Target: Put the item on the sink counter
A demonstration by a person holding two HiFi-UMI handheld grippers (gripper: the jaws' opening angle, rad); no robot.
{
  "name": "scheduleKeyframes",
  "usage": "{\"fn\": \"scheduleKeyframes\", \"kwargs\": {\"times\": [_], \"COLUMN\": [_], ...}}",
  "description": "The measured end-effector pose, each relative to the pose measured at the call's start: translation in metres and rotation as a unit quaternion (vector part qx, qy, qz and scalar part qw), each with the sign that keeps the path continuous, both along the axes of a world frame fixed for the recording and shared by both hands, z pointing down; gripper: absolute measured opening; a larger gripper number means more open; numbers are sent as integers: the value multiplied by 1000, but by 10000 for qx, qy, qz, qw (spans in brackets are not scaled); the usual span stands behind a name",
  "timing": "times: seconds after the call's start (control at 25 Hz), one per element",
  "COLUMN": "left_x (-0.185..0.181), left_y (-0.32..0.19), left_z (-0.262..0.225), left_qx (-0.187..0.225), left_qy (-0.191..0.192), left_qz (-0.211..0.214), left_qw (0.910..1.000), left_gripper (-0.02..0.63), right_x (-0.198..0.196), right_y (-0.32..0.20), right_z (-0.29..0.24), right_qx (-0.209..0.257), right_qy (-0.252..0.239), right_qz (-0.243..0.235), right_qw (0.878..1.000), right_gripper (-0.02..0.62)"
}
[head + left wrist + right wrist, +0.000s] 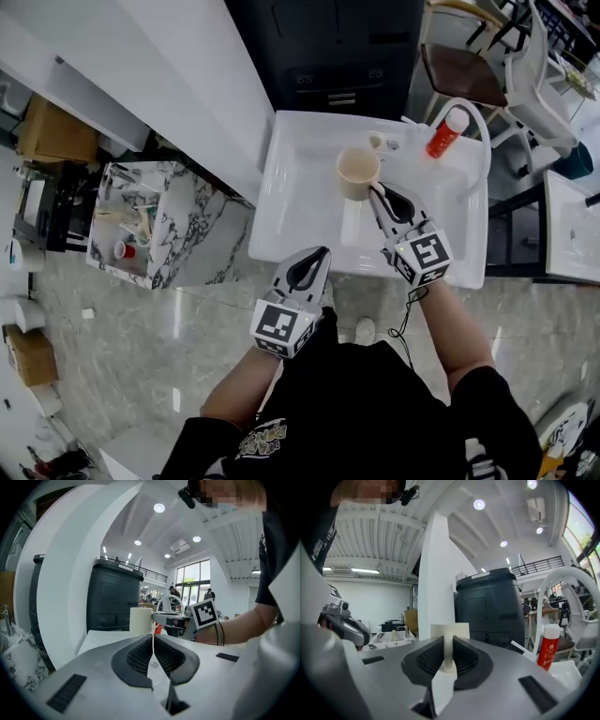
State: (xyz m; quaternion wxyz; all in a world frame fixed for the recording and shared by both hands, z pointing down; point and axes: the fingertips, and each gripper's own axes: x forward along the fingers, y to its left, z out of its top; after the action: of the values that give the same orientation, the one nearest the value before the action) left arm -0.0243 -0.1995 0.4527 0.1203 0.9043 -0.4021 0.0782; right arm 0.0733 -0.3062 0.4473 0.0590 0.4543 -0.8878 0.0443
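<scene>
A cream cup (pixel 358 173) with a handle is over the middle of the white sink counter (pixel 291 216). My right gripper (pixel 378 192) is shut on the cup's handle (pixel 448 654), and the cup's body (pixel 450 631) shows just beyond the jaws. I cannot tell whether the cup rests on the counter. My left gripper (pixel 319 258) is at the counter's near edge, shut, with nothing between its jaws. From the left gripper view the cup (pixel 140 620) and the right gripper (pixel 173 619) show ahead of the left gripper (pixel 153 637).
A red bottle (pixel 446 133) stands by the white arched faucet (pixel 475 114) at the counter's far right. A marble-patterned stand (pixel 155 225) with small items is on the left. A dark cabinet (pixel 328 47) lies beyond the counter, and a chair (pixel 459 70) behind the faucet.
</scene>
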Motion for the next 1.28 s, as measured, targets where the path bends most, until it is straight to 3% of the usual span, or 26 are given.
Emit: {"fn": "scheduleKeyframes", "kwargs": {"times": [0.56, 1.28], "left_x": [-30, -73], "left_y": [-78, -105], "left_z": [32, 63], "left_qx": [-258, -589], "left_qy": [106, 40], "left_qz": [241, 112], "left_qw": [9993, 9982], "left_gripper": [21, 21], "right_x": [-8, -19], "right_y": [-112, -204], "right_z": [66, 142], "right_qx": [-360, -706], "right_qy": [227, 472], "right_qz": [515, 872], "right_qw": [9978, 9926], "right_gripper": [92, 92]}}
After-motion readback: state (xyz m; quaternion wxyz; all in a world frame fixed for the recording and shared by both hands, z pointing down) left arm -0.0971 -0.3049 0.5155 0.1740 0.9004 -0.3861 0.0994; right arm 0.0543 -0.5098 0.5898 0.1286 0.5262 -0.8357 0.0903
